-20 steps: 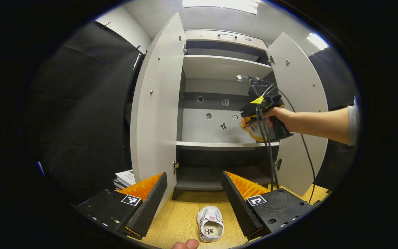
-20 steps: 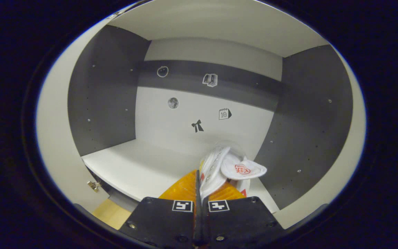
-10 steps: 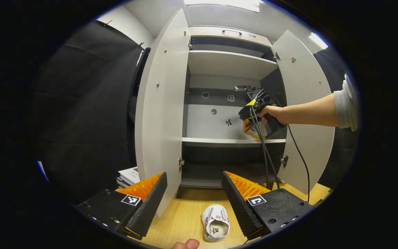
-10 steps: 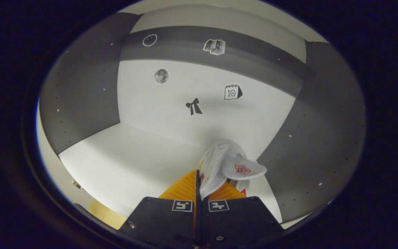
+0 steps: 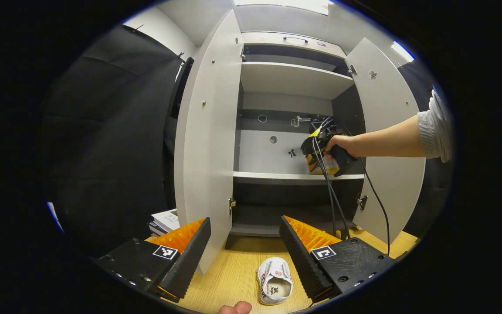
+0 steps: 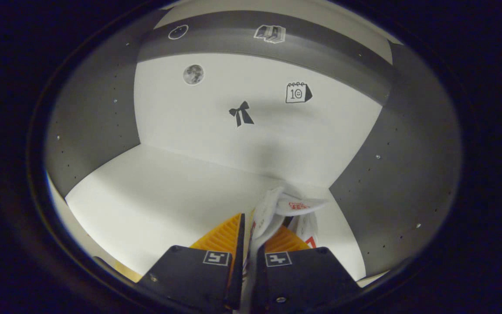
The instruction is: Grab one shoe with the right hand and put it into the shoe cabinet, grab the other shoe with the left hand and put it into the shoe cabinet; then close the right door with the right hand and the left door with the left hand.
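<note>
Our right gripper (image 6: 247,237) pinches one shoe (image 6: 273,209) over the shelf (image 6: 155,192), left gripper (image 5: 244,244) spread; releasing now could topple it.

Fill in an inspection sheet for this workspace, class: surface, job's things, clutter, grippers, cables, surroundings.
Surface: wooden floor, one white shoe lying on it.
Job's things: shoe cabinet, both doors open; second shoe in the right hand-held gripper, low over the middle shelf.
Clutter: stack of books beside the left door.
Grippers: right one shut on the second shoe; left hand-held gripper open, empty.
Cables: black cables hanging from the right one.
Surroundings: black cloth wall.
</note>
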`<move>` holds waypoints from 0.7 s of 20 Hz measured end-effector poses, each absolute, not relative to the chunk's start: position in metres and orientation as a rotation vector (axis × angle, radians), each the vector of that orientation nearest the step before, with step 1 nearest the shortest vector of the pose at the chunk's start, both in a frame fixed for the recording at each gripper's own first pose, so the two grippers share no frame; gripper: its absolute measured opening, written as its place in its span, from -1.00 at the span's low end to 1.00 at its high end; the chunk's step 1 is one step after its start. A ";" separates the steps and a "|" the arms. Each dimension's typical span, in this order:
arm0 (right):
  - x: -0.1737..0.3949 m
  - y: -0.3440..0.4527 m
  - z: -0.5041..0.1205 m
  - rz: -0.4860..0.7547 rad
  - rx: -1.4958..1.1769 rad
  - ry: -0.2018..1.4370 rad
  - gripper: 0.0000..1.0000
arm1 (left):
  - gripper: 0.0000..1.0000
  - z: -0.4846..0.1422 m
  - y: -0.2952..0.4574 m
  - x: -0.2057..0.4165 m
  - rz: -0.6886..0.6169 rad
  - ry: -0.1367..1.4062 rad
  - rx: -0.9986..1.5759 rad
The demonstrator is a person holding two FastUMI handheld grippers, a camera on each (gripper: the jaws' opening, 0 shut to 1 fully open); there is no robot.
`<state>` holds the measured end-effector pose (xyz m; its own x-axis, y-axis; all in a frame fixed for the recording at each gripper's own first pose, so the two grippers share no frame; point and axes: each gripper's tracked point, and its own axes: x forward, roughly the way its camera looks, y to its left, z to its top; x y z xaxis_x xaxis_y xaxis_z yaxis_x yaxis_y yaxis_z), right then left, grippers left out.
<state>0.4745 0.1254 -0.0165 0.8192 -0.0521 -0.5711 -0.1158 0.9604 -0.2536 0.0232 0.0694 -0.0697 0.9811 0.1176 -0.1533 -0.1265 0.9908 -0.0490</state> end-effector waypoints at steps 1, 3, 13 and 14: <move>0.471 0.125 -0.013 0.034 -0.286 0.607 -0.56 | 0.91 -0.070 0.070 0.024 0.123 0.150 -0.061; 0.462 0.128 -0.001 0.055 -0.288 0.590 -0.34 | 0.91 -0.070 0.068 0.025 0.117 0.148 -0.065; 0.362 0.130 0.098 0.148 -0.233 0.285 -0.13 | 0.90 -0.065 0.038 0.031 0.049 0.127 -0.065; 0.346 0.130 0.101 0.155 -0.219 0.259 -0.24 | 0.90 -0.065 0.036 0.031 0.045 0.126 -0.064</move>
